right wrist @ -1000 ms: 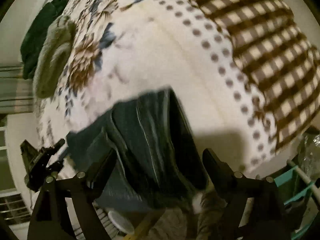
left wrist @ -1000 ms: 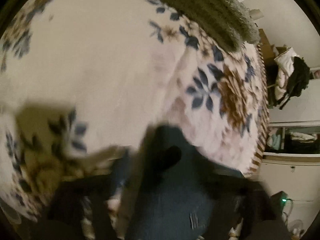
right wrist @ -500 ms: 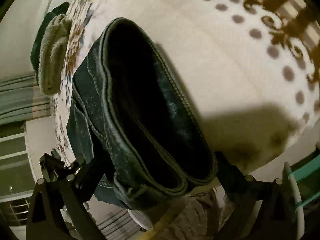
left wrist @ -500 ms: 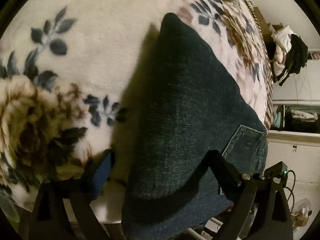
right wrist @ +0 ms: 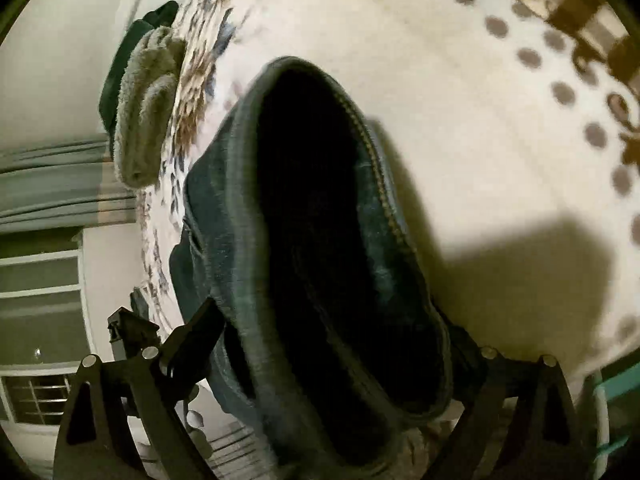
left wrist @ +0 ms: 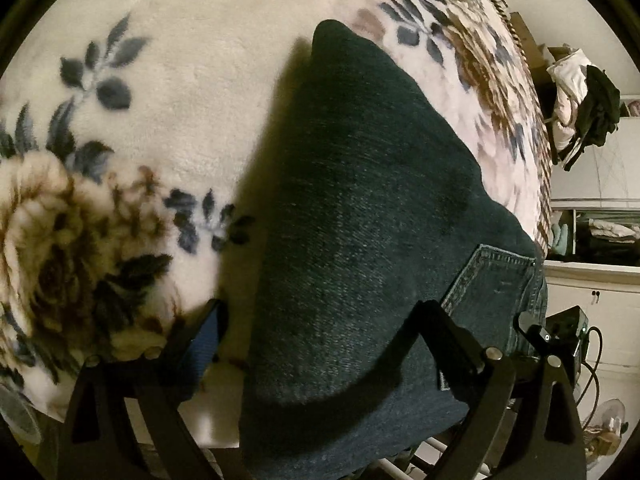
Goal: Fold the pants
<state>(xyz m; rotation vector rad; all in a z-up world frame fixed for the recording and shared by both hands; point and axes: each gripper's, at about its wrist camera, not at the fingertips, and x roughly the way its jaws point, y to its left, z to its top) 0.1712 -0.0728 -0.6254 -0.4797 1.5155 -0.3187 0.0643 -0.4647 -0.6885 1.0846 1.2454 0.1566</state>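
1. Cream fleece blanket (left wrist: pixel 208 60) with blue leaves and brown roses covers the bed; in the right wrist view its far part shows brown dots and a checked border.
2. At the left of the right wrist view, a grey-green fuzzy roll (right wrist: pixel 146 104) lies at the bed's far edge, with curtains and a window beyond.
3. Dark denim pants (left wrist: pixel 360 208) lie folded on the blanket, a back pocket (left wrist: pixel 496 280) facing up near the bed's edge.
4. The left hand-held gripper (left wrist: pixel 320 320) is spread wide over the pants, one finger beside the fabric, the other above it; nothing is pinched.
5. The right hand-held gripper (right wrist: pixel 332 328) straddles the stacked fold edge (right wrist: pixel 316 216), its jaws closing from wide open, pads not pressing the denim.
6. At the right, clothes hang over white furniture (left wrist: pixel 588 112).
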